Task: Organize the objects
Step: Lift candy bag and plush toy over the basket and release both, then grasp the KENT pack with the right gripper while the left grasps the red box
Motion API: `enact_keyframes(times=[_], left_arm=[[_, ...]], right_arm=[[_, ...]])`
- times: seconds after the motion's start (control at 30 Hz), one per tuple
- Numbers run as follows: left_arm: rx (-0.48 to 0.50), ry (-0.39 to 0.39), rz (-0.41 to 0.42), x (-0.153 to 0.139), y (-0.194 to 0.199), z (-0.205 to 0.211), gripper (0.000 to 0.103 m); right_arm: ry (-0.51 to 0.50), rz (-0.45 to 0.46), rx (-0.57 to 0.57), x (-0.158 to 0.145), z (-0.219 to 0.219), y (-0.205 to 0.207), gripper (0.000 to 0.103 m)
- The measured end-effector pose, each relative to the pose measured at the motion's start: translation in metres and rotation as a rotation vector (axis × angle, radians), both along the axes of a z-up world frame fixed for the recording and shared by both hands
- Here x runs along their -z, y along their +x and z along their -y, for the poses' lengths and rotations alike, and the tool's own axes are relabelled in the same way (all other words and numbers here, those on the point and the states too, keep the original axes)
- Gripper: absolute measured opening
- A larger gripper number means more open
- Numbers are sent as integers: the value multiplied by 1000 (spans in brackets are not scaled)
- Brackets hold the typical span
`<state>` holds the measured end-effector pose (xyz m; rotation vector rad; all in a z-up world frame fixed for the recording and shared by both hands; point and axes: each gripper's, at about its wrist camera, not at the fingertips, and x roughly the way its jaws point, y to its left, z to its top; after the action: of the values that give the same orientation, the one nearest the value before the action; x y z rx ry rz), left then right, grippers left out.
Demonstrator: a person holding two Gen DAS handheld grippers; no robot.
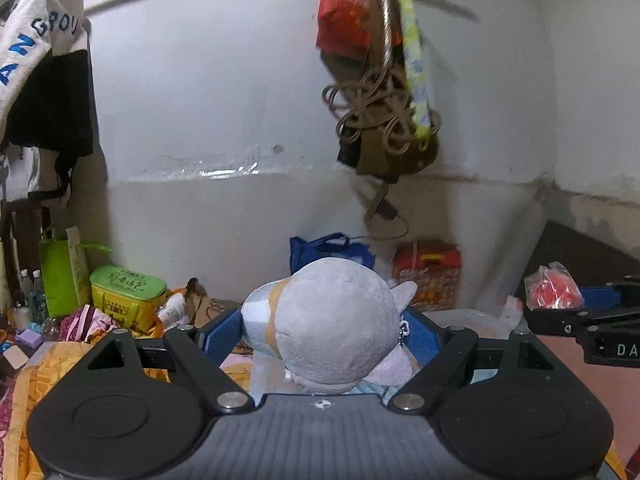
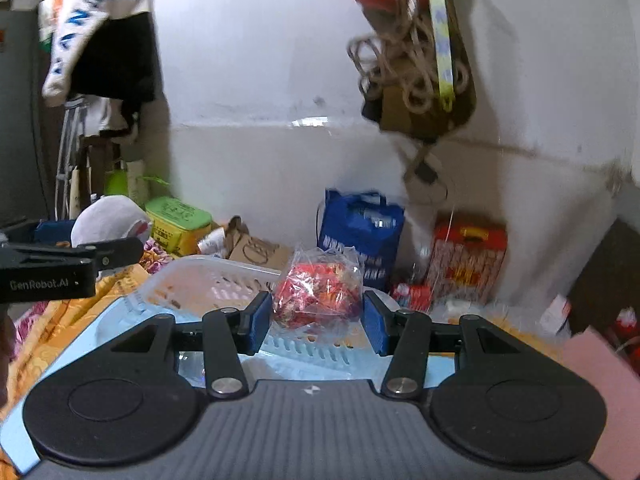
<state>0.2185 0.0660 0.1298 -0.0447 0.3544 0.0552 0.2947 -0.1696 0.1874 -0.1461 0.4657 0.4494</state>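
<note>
Aloft together above the cluttered bed — grey plush toy (image 1: 334, 326) clamped in the left gripper (image 1: 324, 334), clear bag of red sweets (image 2: 318, 294) pinched in the right gripper (image 2: 316, 320) — apparently bound for the white slotted basket (image 2: 192, 276) just below.

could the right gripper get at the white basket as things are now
Probably not yet: the right gripper has its jaws shut on the bag of red items. The white basket lies just below and ahead, nothing between, so it must let go first.
</note>
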Motion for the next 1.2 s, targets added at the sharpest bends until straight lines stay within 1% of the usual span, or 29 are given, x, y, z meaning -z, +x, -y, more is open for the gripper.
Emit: enact_keyframes(times=[0.13, 0.2, 0.27, 0.3, 0.33, 0.37, 0.4, 0.43, 0.53, 0.63, 0.67, 0.7, 0.73, 0.77, 0.8, 0.83, 0.87, 1.0, 1.13, 1.2], left_arm=[[-3, -22, -65, 8, 34, 4, 87], [0, -67, -117, 19, 49, 3, 87], [10, -112, -150, 32, 57, -2, 87], [-4, -114, -160, 39, 59, -3, 87], [-20, -100, -170, 44, 62, -3, 87], [-33, -88, -180, 46, 64, -4, 87], [-35, -92, -186, 48, 65, -7, 87], [-34, -100, -183, 48, 65, -8, 87], [-29, -82, -179, 46, 64, -5, 88], [13, -63, -188, 45, 64, 4, 89], [23, -49, -185, 45, 64, 8, 90], [24, -29, -172, 46, 62, 11, 92], [18, -11, -160, 46, 61, 13, 94], [11, 1, -148, 46, 60, 13, 102], [8, 3, -133, 45, 59, 13, 103], [7, 1, -120, 44, 58, 12, 103], [4, 1, -111, 42, 57, 11, 103], [-3, 28, -93, 38, 54, 13, 103], [-2, 46, -74, 36, 51, 17, 103], [2, 40, -67, 34, 50, 17, 103]], right_arm=[[2, -80, 44, 23, 2, 31, 52], [-9, -135, 35, 42, 0, 40, 52], [-13, -154, 19, 55, -2, 39, 52], [-18, -156, 16, 60, -3, 40, 52], [-29, -150, 12, 62, -4, 40, 52], [-39, -137, 14, 63, -4, 39, 52], [-46, -131, 20, 66, -3, 39, 52], [-49, -130, 22, 65, -3, 41, 52], [-25, -143, 6, 67, -1, 39, 52], [-67, -102, 7, 71, -7, 36, 53], [-69, -84, 6, 71, -8, 35, 58], [-73, -82, 6, 70, -8, 35, 65], [-79, -84, 7, 69, -9, 36, 84], [-80, -62, 8, 66, -8, 33, 100], [-80, -16, 23, 62, -6, 28, 103], [-80, 23, 36, 58, -5, 25, 103], [-78, 38, 41, 54, -3, 24, 103], [2, 17, 33, 46, 7, 25, 103], [22, 14, 32, 41, 11, 26, 103], [30, 14, 31, 41, 13, 26, 103]])
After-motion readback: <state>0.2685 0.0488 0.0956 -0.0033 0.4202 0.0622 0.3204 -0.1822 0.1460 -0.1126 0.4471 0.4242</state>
